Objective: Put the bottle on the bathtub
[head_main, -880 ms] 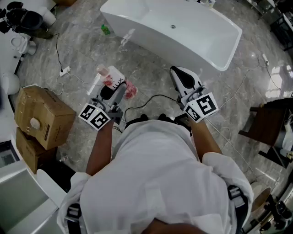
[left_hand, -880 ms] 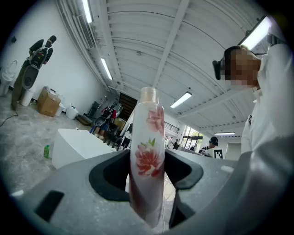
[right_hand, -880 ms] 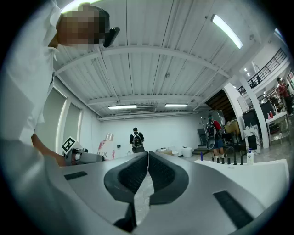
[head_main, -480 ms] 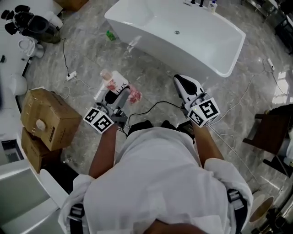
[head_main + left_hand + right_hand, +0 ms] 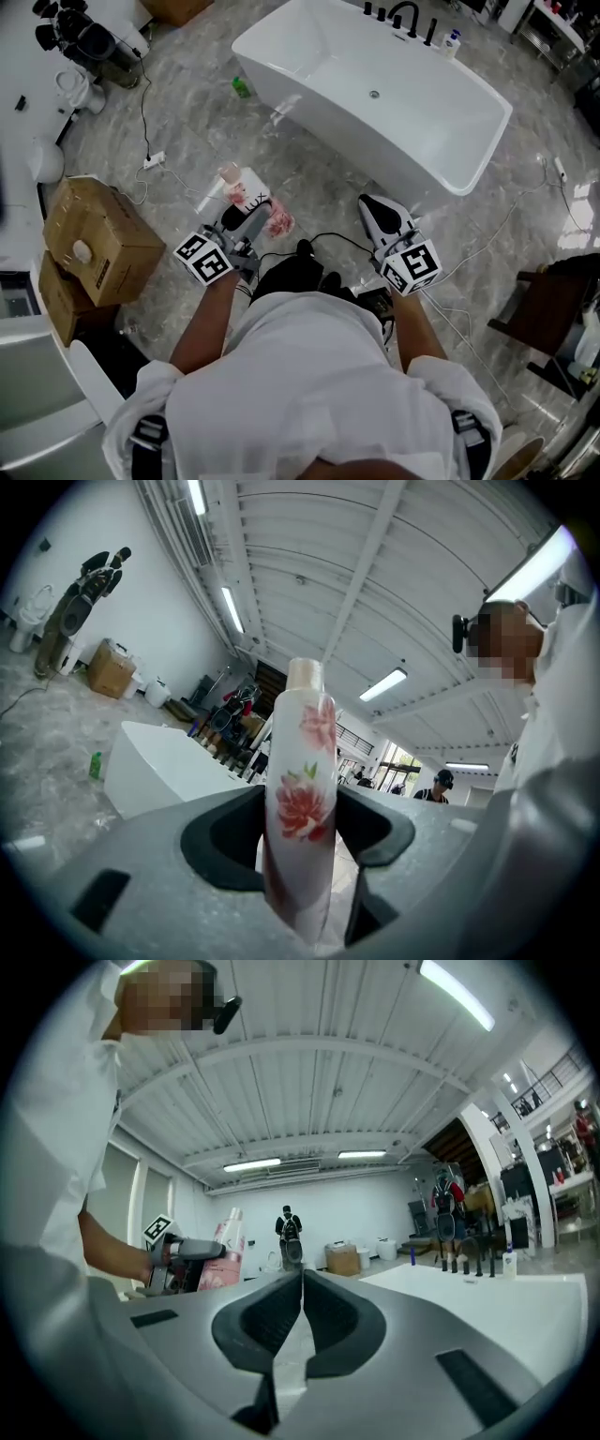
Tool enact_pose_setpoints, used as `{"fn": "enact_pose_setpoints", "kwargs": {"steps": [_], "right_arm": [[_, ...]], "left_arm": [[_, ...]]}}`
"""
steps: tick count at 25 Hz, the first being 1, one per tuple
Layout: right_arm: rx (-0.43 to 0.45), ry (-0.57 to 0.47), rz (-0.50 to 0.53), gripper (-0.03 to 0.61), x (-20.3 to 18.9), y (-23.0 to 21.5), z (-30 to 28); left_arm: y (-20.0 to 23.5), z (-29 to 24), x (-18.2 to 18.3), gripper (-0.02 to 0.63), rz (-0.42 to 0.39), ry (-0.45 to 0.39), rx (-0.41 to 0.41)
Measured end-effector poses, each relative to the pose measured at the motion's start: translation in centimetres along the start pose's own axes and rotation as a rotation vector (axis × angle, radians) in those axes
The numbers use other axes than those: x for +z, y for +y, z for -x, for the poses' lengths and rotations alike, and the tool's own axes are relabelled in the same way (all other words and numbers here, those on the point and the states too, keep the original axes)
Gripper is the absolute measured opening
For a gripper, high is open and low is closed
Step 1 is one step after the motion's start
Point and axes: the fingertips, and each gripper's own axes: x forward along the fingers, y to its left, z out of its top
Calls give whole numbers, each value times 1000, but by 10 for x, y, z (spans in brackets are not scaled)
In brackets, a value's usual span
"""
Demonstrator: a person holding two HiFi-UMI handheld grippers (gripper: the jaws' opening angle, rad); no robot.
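Note:
A white bottle (image 5: 242,190) with pink flowers and a pale cap is clamped between the jaws of my left gripper (image 5: 249,212), held in front of the person over the marble floor. In the left gripper view the bottle (image 5: 302,752) stands upright between the dark pads (image 5: 217,841). The white bathtub (image 5: 375,94) lies ahead, beyond both grippers, and shows again as the bathtub (image 5: 159,766) at left. My right gripper (image 5: 380,216) is shut with nothing in it; its jaws meet at the right gripper (image 5: 301,1309).
Two cardboard boxes (image 5: 94,239) stand at the left. Cables and a power strip (image 5: 153,159) lie on the floor, with a green bottle (image 5: 242,87) next to the tub. Black taps (image 5: 405,16) and a small bottle (image 5: 453,42) sit on the tub's far rim. Dark furniture (image 5: 553,314) is at the right.
The person has moved nearer the bathtub, which now sits lower and larger in the head view. Both grippers kept their places before the body, the bottle still held.

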Motion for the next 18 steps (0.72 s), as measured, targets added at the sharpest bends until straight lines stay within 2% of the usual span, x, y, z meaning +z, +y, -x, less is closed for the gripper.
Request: {"fn": "enact_pose_setpoints", "kwargs": {"steps": [2,4,7,11,14,18], "right_arm": [[-13,16,85,17,7,3,-2],[-15,14,135,17,14,2,-3],[-15,4,130,17,16,-6,-5],[-13,5,132,17,24,-13,-31],[3,-17,131,17,36,-23,-60],[13,-23,183,17,49,-43,-105]], "left_arm": [[6,-5,6,230,29,-15,-14],[9,-13,11,230,23,-23,-33],[11,-27,18,230,18,-36,-48],[31,-38,43,230,81,-86,-58],[54,-50,61,230,45,-89,-50],[94,-71,83,230,0,-101,-31]]}}
